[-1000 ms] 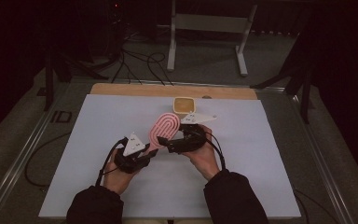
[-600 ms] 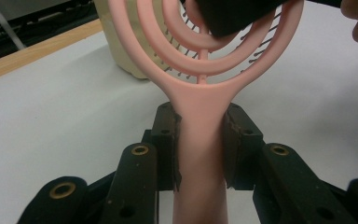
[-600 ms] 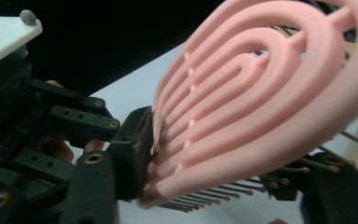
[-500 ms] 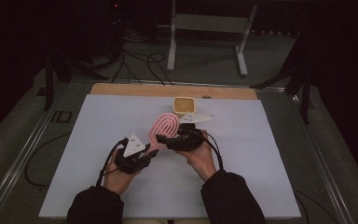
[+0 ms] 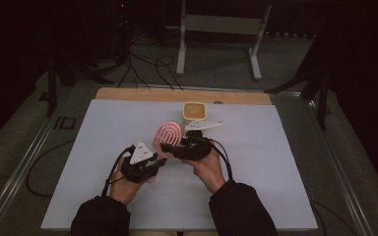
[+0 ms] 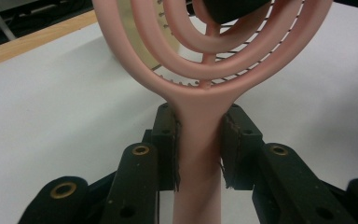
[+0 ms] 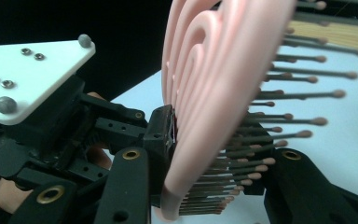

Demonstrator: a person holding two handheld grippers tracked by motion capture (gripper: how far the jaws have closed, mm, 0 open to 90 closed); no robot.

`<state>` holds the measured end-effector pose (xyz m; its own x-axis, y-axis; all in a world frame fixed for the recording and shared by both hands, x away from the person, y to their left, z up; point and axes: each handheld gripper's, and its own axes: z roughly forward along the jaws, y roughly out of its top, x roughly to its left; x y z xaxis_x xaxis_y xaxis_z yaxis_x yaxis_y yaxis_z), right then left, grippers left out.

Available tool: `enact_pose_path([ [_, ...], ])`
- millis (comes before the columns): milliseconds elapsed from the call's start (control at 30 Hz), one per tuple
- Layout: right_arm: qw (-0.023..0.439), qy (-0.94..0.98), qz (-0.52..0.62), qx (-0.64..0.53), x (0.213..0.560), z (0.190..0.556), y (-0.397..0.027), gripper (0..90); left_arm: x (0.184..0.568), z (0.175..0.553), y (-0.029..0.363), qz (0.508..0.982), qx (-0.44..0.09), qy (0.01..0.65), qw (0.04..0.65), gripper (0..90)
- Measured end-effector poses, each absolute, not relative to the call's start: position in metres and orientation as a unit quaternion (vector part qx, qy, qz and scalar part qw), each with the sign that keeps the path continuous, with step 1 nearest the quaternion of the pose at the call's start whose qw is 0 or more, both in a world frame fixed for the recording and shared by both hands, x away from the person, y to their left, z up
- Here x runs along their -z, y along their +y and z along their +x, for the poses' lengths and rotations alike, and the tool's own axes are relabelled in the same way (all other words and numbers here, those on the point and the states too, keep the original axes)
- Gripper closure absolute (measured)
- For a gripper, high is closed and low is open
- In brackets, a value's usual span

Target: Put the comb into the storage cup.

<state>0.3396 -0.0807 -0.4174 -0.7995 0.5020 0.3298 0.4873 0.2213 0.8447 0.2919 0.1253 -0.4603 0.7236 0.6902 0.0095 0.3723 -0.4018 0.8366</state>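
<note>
Pink hairbrush stands tilted above the white table in the high view, between your left gripper and right gripper, near a tan box. In the left gripper view, your left gripper clamps the brush's handle. In the right gripper view, your right gripper has just been closing around the brush head, one pad at its back, bristles facing the other.
</note>
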Motion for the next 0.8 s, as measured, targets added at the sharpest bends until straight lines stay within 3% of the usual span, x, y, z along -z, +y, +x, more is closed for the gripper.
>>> enact_pose_path([
  [267, 0.014, 0.772, 0.318, -0.551, 0.416, 0.337, -0.076, 63.7, 0.460, 0.293, 0.129, 0.814, -0.181, 0.330, 0.443, 68.7],
  [433, 0.018, 0.764, 0.321, -0.559, 0.413, 0.338, -0.077, 63.7, 0.461, 0.295, 0.132, 0.810, -0.183, 0.340, 0.442, 59.3],
  [633, 0.027, 0.754, 0.327, -0.569, 0.410, 0.339, -0.081, 63.7, 0.462, 0.295, 0.135, 0.805, -0.181, 0.348, 0.444, 45.0],
  [667, 0.026, 0.750, 0.329, -0.573, 0.409, 0.340, -0.083, 63.7, 0.463, 0.294, 0.137, 0.798, -0.190, 0.354, 0.449, 34.8],
  [800, 0.033, 0.751, 0.326, -0.574, 0.408, 0.340, -0.085, 63.8, 0.461, 0.293, 0.144, 0.789, -0.194, 0.365, 0.455, 14.7],
])
